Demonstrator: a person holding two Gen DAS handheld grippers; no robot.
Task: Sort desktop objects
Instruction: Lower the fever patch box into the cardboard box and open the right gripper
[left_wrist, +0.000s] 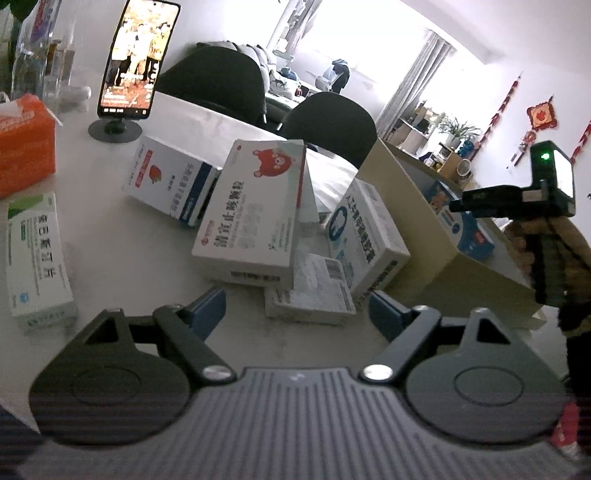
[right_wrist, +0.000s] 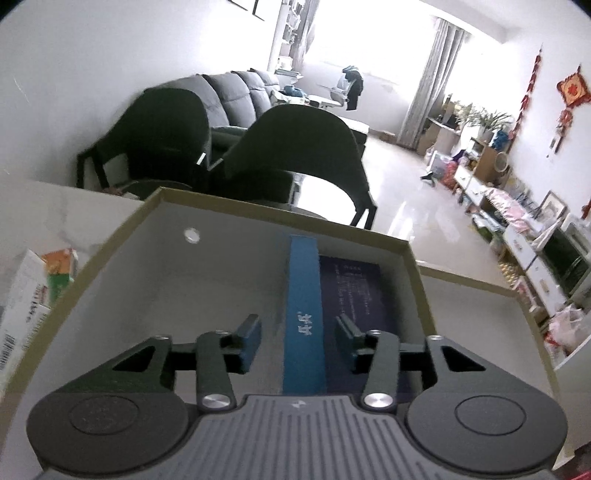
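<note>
Several medicine boxes are heaped on the table (left_wrist: 92, 155), with a cardboard tray (right_wrist: 110, 266) parked right beside the heap, presumably so each box only needs a short hop over the wall. One blue box (right_wrist: 301, 317) is already stood on its long edge inside the tray, close to the right wall, which looks like a way to leave the grey floor free for more.

The right gripper (right_wrist: 297, 334) is held over the tray, angled down, jaws partly apart. The blue box sits between the pads but isn't pinched; a gap can be seen on both sides, so it's judged to be let go.

The left gripper (left_wrist: 295, 314) is kept wide open and empty, low over the table. A small white box (left_wrist: 310, 291) lies just ahead between its pads, at the near edge of the heap under the bear box (left_wrist: 255, 206), likely the next pick.
</note>
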